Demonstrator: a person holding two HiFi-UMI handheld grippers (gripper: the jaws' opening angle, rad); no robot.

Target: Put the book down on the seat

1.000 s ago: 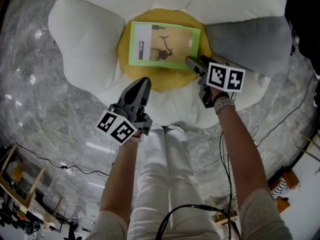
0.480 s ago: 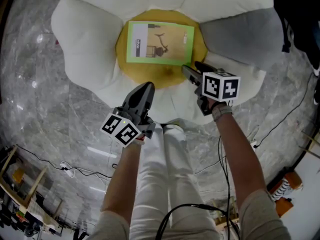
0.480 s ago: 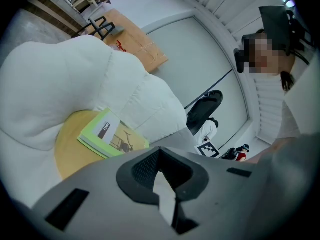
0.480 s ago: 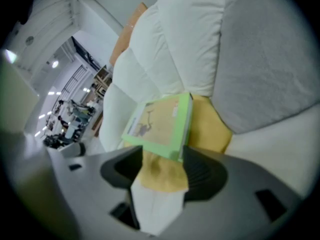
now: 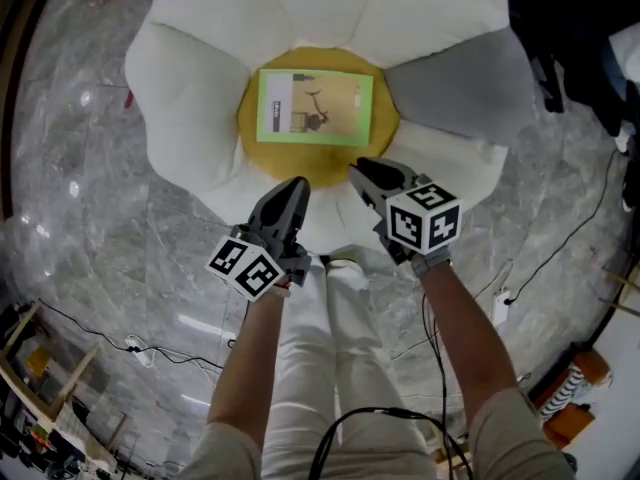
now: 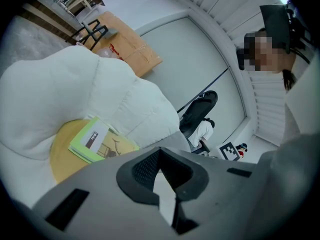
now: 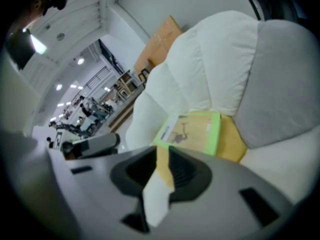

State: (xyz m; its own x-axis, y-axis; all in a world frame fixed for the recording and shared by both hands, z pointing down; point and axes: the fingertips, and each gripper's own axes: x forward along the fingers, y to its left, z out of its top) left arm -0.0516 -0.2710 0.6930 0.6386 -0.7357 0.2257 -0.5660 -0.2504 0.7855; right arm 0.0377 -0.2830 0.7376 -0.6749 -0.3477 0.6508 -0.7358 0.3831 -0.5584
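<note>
The book (image 5: 315, 108), green-edged with a tan cover, lies flat on the yellow centre (image 5: 300, 163) of a flower-shaped seat with white petals (image 5: 190, 98). Neither gripper touches it. My left gripper (image 5: 292, 190) hovers over the near petal, short of the book, shut and empty. My right gripper (image 5: 362, 173) hangs just off the book's near right corner; its jaws have just been closing and stand a narrow gap apart with nothing between them. The left gripper (image 6: 160, 151) sees the book (image 6: 97, 144) ahead at the left. The right gripper (image 7: 163, 151) points at the book (image 7: 192, 131).
A grey petal (image 5: 460, 78) flanks the book on the right. Grey marble floor (image 5: 80, 228) surrounds the seat, with cables (image 5: 560, 238) at the right. My white-trousered legs (image 5: 330, 348) are below. A person (image 6: 295, 84), an office chair (image 6: 200, 111) and a cardboard box (image 6: 127, 46) stand beyond.
The right gripper has drawn back from the book's near right corner and lifted, its jaws narrowing. The left gripper has risen a little. The book stays flat on the yellow centre.
</note>
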